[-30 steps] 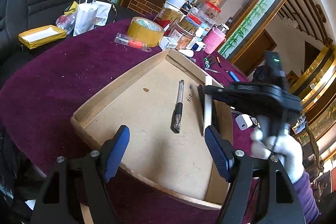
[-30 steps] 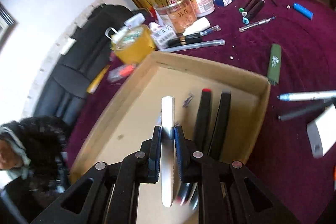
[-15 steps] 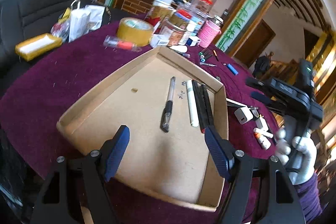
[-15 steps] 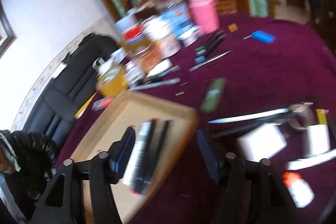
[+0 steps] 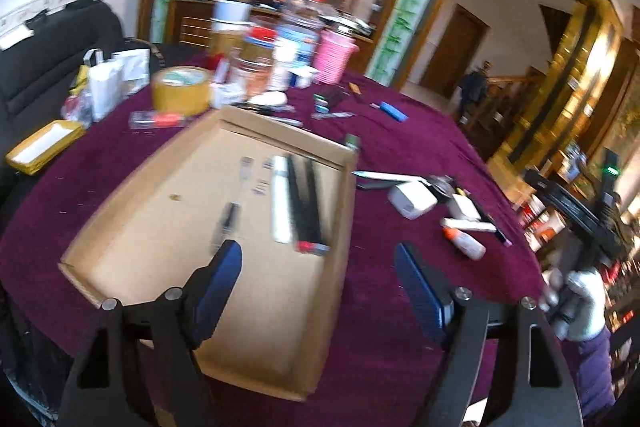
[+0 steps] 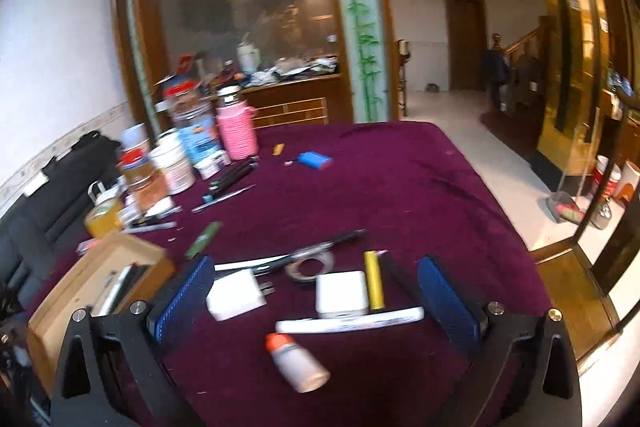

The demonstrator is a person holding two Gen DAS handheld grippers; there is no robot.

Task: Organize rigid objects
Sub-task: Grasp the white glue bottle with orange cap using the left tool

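Over the purple counter (image 6: 400,187), both tools are opening with nothing between the pads: right tool (image 6: 316,297) above scattered chargers, left tool (image 5: 320,291) above the cardboard tray (image 5: 132,203) holding pens (image 5: 298,203).

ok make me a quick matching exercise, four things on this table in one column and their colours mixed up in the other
Things:
1. ribbed bottle sleeve
2. lighter
3. tape roll
4. wall charger

Colours:
a. white
b. tan yellow
c. pink
d. blue

Pairs: 1-c, 2-d, 3-b, 4-a
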